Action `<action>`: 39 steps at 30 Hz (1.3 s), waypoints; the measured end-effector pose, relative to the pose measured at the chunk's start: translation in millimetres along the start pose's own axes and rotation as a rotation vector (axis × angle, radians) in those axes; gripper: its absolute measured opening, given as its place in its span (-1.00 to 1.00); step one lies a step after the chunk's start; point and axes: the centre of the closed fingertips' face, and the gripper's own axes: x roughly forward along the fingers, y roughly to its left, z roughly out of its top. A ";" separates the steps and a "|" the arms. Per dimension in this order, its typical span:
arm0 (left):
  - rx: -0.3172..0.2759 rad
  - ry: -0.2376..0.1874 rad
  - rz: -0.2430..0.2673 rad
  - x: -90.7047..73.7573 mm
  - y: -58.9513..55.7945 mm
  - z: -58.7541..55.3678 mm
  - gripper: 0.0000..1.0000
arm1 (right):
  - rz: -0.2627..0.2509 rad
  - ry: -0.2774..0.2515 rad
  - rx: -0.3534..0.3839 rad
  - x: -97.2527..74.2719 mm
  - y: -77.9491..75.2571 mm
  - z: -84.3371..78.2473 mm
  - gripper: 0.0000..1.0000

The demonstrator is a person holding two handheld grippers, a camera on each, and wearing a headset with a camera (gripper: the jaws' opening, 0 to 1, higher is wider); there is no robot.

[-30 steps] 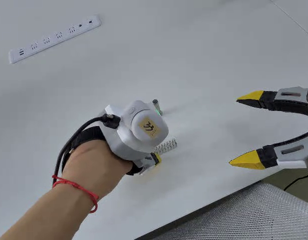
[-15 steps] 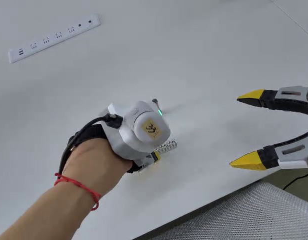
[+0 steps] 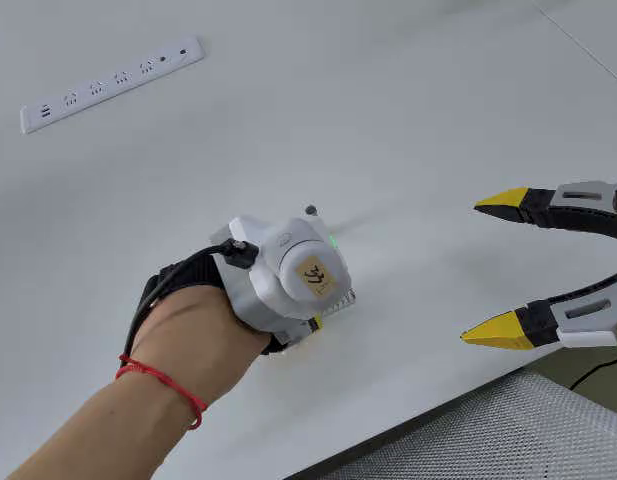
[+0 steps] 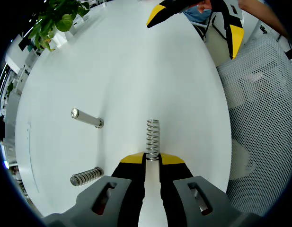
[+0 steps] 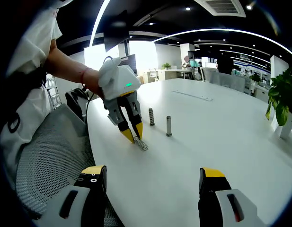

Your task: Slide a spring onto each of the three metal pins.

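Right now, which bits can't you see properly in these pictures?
Head view: the left gripper covers most of the silver coil spring and all but the top of a grey metal pin.
Head view: the right edge cuts off the right gripper.
Left gripper view: jaws hide the spring's near end.
Head view: white power strip, markings too small.

Shiny metal spring [image 4: 152, 138], matt white table [image 4: 136, 61]

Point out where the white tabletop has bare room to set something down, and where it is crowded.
Bare: the broad stretch of white tabletop between the white power strip and the left gripper; also the gap between it and the open right gripper. Crowded: at the left gripper's tips, with the steel coil spring, bare metal pin and spring-covered pin.
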 end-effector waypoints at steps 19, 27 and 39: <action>-0.043 -0.064 -0.027 -3.9 -5.0 3.7 -0.87 | 0.021 0.021 -0.006 7.5 5.9 -0.6 0.55; -0.050 -0.078 -0.036 -4.6 -6.9 4.5 -0.88 | 0.027 0.023 -0.007 9.5 6.5 0.5 0.55; -0.080 -0.133 -0.056 -9.3 -11.0 11.3 -0.88 | 0.038 0.031 -0.013 11.7 8.3 1.7 0.53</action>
